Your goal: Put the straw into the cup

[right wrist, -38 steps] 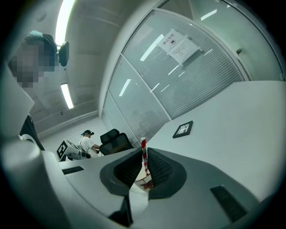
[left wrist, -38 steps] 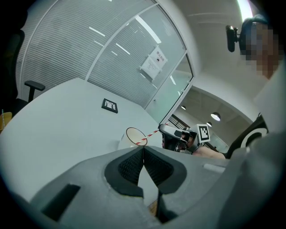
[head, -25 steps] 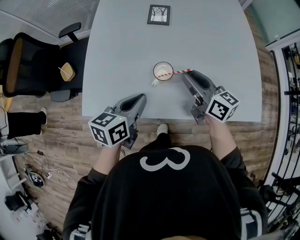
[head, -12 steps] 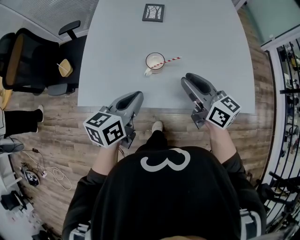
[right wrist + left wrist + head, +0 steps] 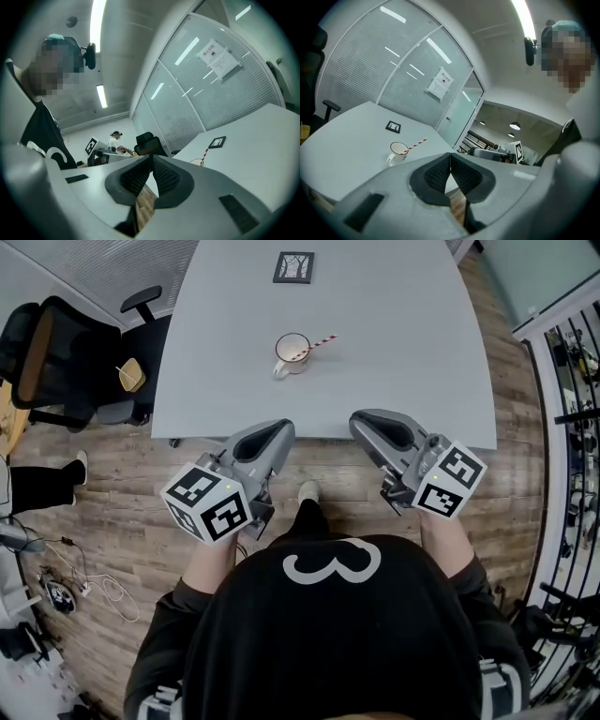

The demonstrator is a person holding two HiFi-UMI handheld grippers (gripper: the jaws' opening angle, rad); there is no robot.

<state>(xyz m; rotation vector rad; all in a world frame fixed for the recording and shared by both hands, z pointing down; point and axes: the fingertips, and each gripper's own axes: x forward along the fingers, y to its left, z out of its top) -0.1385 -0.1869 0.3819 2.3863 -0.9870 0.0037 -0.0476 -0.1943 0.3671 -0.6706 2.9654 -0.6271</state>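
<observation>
A white cup (image 5: 291, 352) stands on the grey table (image 5: 394, 352), with a red-and-white striped straw (image 5: 320, 340) leaning out of it to the right. Both grippers hang at the near table edge, well short of the cup. My left gripper (image 5: 279, 432) is shut and holds nothing; in its own view the cup (image 5: 397, 150) and straw (image 5: 417, 142) lie far ahead on the left. My right gripper (image 5: 360, 421) is closing its jaws, whose tips meet with nothing between them. In its view the straw (image 5: 205, 153) shows just above the right jaw, which hides the cup.
A small framed picture (image 5: 293, 267) lies at the far side of the table. A black office chair (image 5: 56, 357) stands to the table's left. Wooden floor (image 5: 319, 474) runs below the grippers. Another person (image 5: 115, 140) sits far off in the right gripper view.
Both grippers have drawn back from the cup to the near table edge. The right gripper was beside the straw's free end; it is now well away. The straw stays in the cup.
</observation>
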